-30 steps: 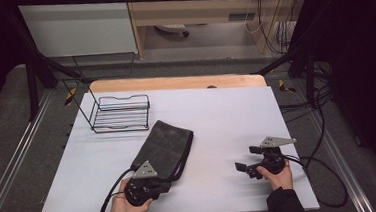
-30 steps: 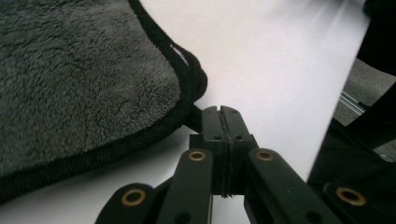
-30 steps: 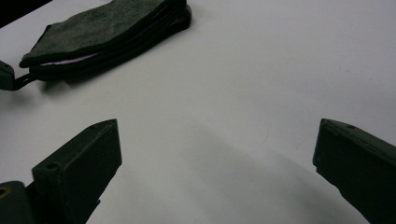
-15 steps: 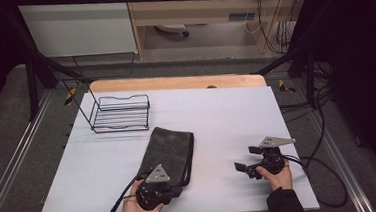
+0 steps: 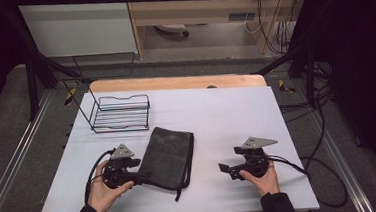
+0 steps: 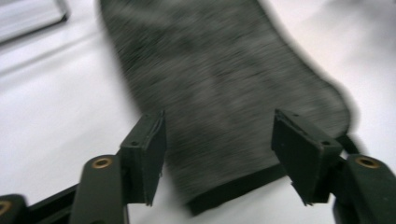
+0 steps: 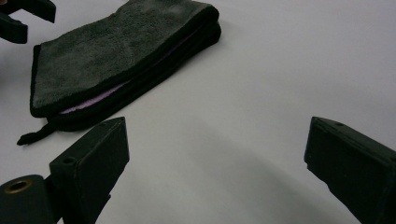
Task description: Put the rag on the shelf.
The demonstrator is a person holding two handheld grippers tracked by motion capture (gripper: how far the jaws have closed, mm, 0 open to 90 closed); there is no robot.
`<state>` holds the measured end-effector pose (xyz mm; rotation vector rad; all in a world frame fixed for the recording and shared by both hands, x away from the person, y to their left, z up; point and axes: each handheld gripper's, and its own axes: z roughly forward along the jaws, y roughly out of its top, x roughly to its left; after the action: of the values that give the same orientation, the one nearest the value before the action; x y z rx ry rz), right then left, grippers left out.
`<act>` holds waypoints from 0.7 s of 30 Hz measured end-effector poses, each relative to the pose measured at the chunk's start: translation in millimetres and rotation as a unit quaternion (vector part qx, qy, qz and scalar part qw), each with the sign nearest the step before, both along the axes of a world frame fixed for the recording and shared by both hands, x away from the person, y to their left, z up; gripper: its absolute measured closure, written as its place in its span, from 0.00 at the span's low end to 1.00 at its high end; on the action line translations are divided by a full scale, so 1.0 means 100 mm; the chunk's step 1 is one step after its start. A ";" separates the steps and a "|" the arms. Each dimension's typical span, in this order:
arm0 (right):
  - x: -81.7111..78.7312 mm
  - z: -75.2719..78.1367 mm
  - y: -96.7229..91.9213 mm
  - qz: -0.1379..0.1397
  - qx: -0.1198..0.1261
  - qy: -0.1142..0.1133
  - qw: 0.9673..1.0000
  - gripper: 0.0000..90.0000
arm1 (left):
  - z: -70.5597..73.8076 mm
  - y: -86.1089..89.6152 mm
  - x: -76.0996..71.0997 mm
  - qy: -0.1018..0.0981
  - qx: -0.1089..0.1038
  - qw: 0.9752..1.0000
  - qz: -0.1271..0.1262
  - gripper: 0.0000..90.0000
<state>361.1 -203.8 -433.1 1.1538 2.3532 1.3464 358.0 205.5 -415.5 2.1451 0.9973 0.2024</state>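
Observation:
A dark grey folded cloth (image 5: 170,153) with a black cord lies flat on the white table (image 5: 226,114). My left gripper (image 5: 138,177) is at the cloth's near left corner. Its jaws have just been opening. In the left gripper view the cloth's hemmed end (image 6: 224,88) lies between the pads of the left gripper (image 6: 219,140), and neither pad presses on it. My right gripper (image 5: 227,171) rests on the table to the right of the cloth, apart from it. The right gripper (image 7: 217,154) has just been closing a little and holds nothing. The cloth (image 7: 116,51) lies ahead of it.
A black wire basket (image 5: 119,114) stands at the back left of the table. A wooden board (image 5: 174,83) runs along the far edge. Cables trail from both grippers over the table's near and right sides. Bare table lies between cloth and right gripper.
The left gripper's jaws went from shut to open and let go of the cloth's near end; the hand shifted left. The right gripper slid slightly left.

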 end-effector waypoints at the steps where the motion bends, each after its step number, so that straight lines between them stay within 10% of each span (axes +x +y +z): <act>1: 0.00 0.00 0.00 0.000 0.000 0.000 1.000 0.10 | -0.03 0.03 0.03 0.004 0.002 1.000 0.004 0.39; 12: -0.11 -0.06 0.83 0.050 -0.010 0.018 0.999 0.18 | -0.21 0.18 0.08 0.039 0.001 0.999 -0.007 0.75; 21: -0.12 -0.18 1.17 0.025 -0.008 0.021 0.999 0.33 | -0.24 0.12 0.03 0.054 -0.012 0.998 -0.007 0.85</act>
<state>349.4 -86.4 -451.5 1.1376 2.4335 1.3278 361.5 217.5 -439.6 2.1603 1.0391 0.0684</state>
